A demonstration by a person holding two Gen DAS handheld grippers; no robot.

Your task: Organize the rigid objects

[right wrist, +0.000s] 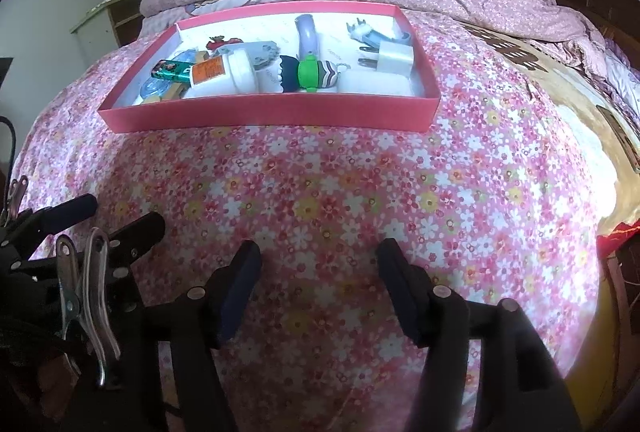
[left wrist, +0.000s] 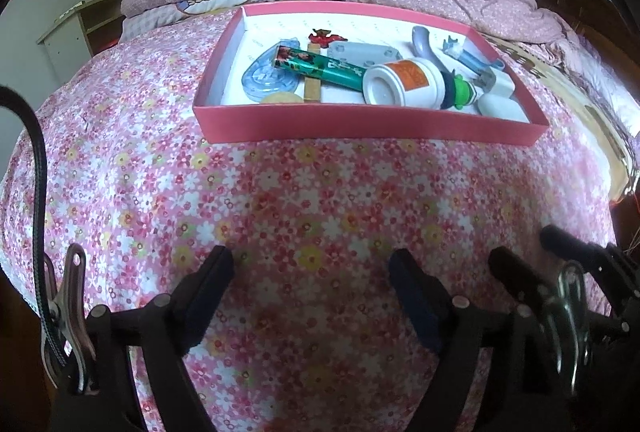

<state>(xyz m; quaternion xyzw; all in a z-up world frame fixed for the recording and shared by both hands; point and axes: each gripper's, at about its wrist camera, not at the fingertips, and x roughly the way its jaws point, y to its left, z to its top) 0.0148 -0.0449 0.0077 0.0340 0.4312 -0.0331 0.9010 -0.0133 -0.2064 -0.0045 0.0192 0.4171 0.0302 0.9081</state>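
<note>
Left gripper (left wrist: 312, 272) wide apart and empty, right gripper (right wrist: 318, 264) also apart, holding nothing, both low over the pink flowered bedsheet (left wrist: 320, 200). Farther off, shallow pink cardboard box (left wrist: 368, 122) already filled: white round plastic jar (left wrist: 404, 82), green foil tube (left wrist: 320, 66), white plug adapter (right wrist: 394, 58). Sorting apparently finished or pausing; next, probably reaching far into the box.

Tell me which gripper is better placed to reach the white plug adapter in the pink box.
Probably right: the white plug adapter sits at the pink box's right end, nearer the open right gripper.
</note>
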